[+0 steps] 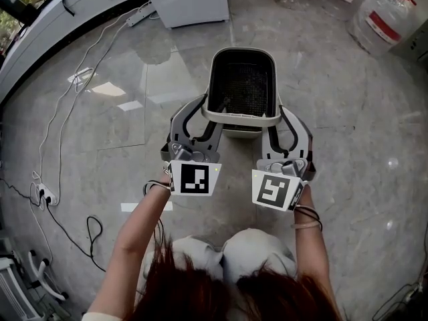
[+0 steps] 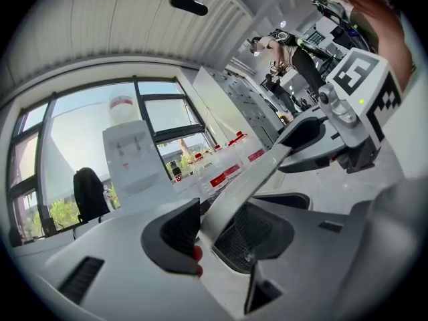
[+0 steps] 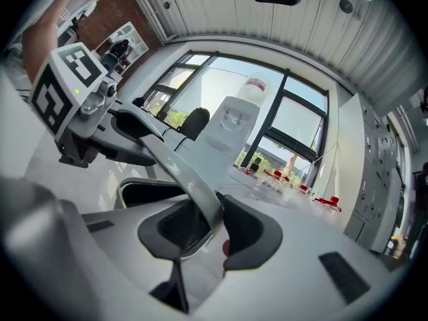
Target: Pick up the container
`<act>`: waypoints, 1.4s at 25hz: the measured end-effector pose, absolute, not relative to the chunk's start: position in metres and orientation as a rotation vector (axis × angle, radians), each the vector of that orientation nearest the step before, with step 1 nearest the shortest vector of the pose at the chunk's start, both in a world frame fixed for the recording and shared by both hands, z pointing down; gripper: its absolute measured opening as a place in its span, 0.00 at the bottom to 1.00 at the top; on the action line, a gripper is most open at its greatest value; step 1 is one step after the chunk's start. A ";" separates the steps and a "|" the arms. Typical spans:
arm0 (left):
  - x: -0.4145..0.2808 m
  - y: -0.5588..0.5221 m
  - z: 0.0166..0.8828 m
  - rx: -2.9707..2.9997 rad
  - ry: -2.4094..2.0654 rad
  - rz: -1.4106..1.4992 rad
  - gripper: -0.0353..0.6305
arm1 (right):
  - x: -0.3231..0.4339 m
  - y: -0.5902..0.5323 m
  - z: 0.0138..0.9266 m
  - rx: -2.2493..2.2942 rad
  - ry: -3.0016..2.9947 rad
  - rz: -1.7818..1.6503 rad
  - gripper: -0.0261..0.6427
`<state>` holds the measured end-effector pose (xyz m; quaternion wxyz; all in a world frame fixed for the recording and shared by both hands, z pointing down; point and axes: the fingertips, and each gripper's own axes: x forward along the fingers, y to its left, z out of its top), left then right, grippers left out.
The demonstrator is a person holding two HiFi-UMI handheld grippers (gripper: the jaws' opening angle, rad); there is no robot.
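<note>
Container (image 1: 242, 51) held by its rim at both sides.
The left gripper (image 2: 224, 229) and right gripper (image 3: 210, 226) each clamped the thin lip; it looked stiff, light, possibly slippery.

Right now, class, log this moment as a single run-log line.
stage: grasp | left gripper: shut on container, left rim | right gripper: shut on container, right rim | container: upright, open top

Right tongs (image 3: 212, 227) clamped on grey container (image 3: 175, 169) rim; water dispenser (image 3: 231, 129) behind.
</note>
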<state>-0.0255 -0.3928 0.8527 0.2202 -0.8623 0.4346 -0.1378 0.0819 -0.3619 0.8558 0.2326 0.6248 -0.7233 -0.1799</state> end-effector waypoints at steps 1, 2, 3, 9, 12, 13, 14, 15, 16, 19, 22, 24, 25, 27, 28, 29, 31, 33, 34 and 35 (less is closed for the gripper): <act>-0.025 -0.396 0.849 -2.381 1.213 -0.376 0.30 | 0.083 -0.365 0.853 1.728 -1.985 -0.494 0.23; -0.025 -0.399 0.847 -2.378 1.224 -0.374 0.29 | 0.084 -0.368 0.849 1.738 -1.981 -0.497 0.22; -0.025 -0.402 0.844 -2.374 1.233 -0.376 0.28 | 0.085 -0.371 0.847 1.746 -1.975 -0.501 0.21; -0.025 -0.415 0.832 -2.365 1.254 -0.398 0.24 | 0.087 -0.383 0.834 1.778 -1.945 -0.519 0.18; -0.027 -0.417 0.819 -2.365 1.271 -0.375 0.22 | 0.087 -0.385 0.824 1.793 -1.956 -0.534 0.17; -0.027 -0.418 0.815 -2.361 1.271 -0.375 0.21 | 0.087 -0.387 0.822 1.798 -1.959 -0.538 0.17; -0.027 -0.419 0.812 -2.362 1.271 -0.376 0.21 | 0.087 -0.388 0.820 1.802 -1.962 -0.539 0.17; -0.027 -0.419 0.812 -2.372 1.273 -0.380 0.20 | 0.087 -0.388 0.818 1.804 -1.963 -0.538 0.17; -0.026 -0.419 0.814 -2.386 1.276 -0.386 0.20 | 0.088 -0.389 0.817 1.805 -1.964 -0.538 0.17; -0.026 -0.417 0.813 -2.419 1.282 -0.409 0.19 | 0.087 -0.391 0.814 1.797 -1.974 -0.537 0.16; -0.029 -0.417 0.807 -2.448 1.285 -0.425 0.19 | 0.083 -0.392 0.812 1.767 -1.991 -0.511 0.15; -0.030 -0.415 0.803 -2.466 1.291 -0.431 0.18 | 0.081 -0.390 0.810 1.741 -1.998 -0.488 0.15; -0.030 -0.414 0.801 -2.475 1.296 -0.436 0.18 | 0.081 -0.388 0.808 1.731 -2.003 -0.482 0.15; -0.030 -0.411 0.794 -2.486 1.298 -0.446 0.18 | 0.080 -0.385 0.801 1.721 -2.017 -0.486 0.15; -0.030 -0.409 0.788 -2.488 1.293 -0.452 0.18 | 0.080 -0.384 0.795 1.719 -2.023 -0.492 0.15; -0.029 -0.407 0.783 -2.489 1.288 -0.458 0.18 | 0.080 -0.383 0.789 1.718 -2.025 -0.495 0.15; -0.028 -0.404 0.769 -2.496 1.282 -0.462 0.18 | 0.081 -0.381 0.775 1.720 -2.027 -0.496 0.15; -0.027 -0.401 0.754 -2.509 1.280 -0.457 0.18 | 0.082 -0.378 0.760 1.721 -2.025 -0.485 0.15; -0.027 -0.400 0.745 -2.513 1.278 -0.454 0.18 | 0.082 -0.377 0.752 1.721 -2.024 -0.479 0.15; -0.027 -0.398 0.736 -2.516 1.276 -0.453 0.18 | 0.082 -0.376 0.743 1.720 -2.024 -0.476 0.15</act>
